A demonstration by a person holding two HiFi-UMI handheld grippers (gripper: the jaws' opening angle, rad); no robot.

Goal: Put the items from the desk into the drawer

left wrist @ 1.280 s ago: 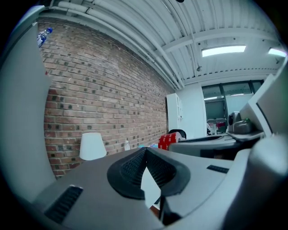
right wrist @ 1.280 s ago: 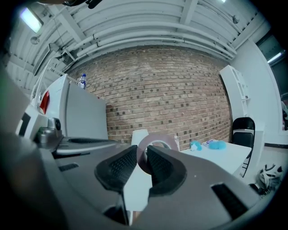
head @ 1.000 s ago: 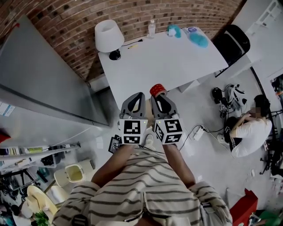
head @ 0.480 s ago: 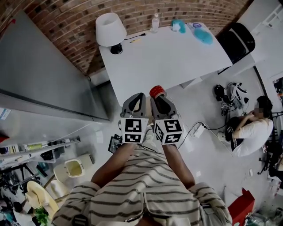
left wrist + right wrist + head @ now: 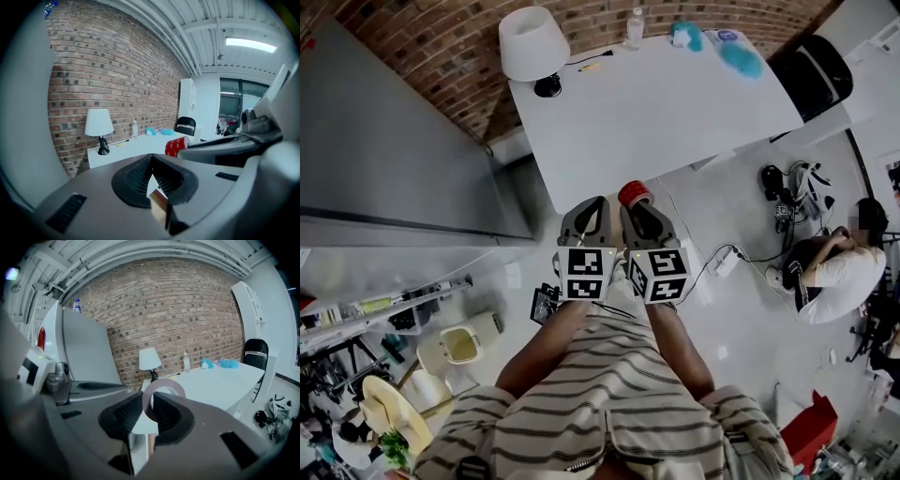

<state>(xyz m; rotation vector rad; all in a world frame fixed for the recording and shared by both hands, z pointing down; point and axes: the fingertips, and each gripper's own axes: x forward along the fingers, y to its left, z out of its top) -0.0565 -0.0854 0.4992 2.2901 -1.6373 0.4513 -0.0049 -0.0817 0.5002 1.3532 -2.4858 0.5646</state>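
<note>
The grey cabinet [image 5: 389, 159] stands along the left side of the desk [image 5: 656, 112], which is a white top set against a brick wall. A black chair [image 5: 814, 70] is at the right end of the desk. A person [image 5: 834, 277] sits on the floor, well apart from the desk's near right corner.

On the desk:
- A white lamp [image 5: 532, 45] stands at the far left corner.
- A clear bottle [image 5: 636, 26] stands upright at the far edge, right of the lamp.
- Two blue fluffy items [image 5: 741, 58] lie at the far right corner.
- A thin yellow item [image 5: 591, 67] lies between the lamp and the bottle.

Both grippers are held side by side off the near edge of the desk, pointing toward it.
- Left gripper [image 5: 151, 158]: jaws together, nothing between them.
- Right gripper [image 5: 152, 399]: jaws clamped on the wall of a red tape roll [image 5: 635, 193]. The roll stands on edge above the jaw tips, off the desk, just short of its near edge.
</note>
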